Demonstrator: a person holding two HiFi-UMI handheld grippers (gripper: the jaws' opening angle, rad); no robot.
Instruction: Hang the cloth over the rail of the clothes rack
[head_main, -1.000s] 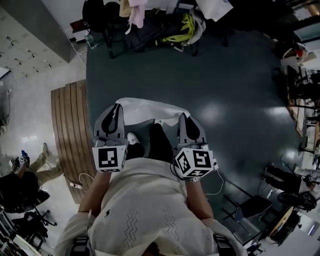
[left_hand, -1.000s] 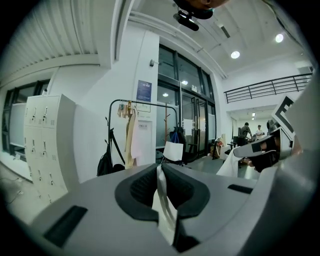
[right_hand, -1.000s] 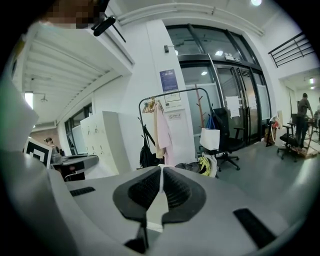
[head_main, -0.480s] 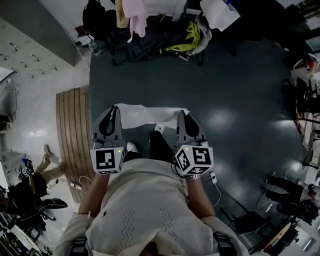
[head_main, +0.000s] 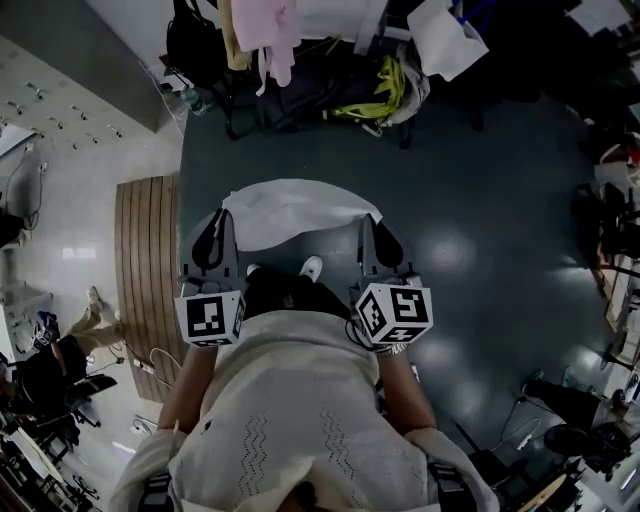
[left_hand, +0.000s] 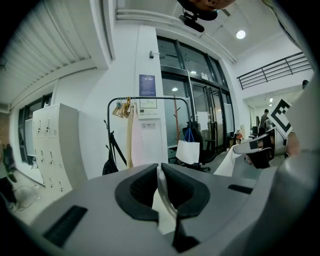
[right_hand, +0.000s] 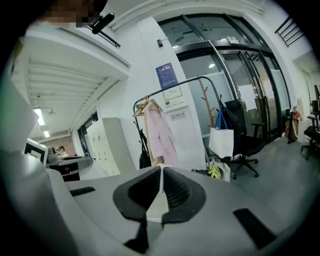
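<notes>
Because the white cloth (head_main: 295, 212) must drape evenly once it reaches the clothes rack (right_hand: 175, 85), each gripper pinches one side of it. The left gripper (head_main: 222, 225) has its fingers (left_hand: 137, 190) closed tight on a fold of fabric, and the right gripper (head_main: 376, 228) has its fingers (right_hand: 182, 192) clamped on the other side. Held apart and level, they spread the cloth as a sheet between the two pairs of fingers. The rack stands well ahead of the fingers with a pink garment (right_hand: 160, 134) on it, so I judge the carry unfinished.
</notes>
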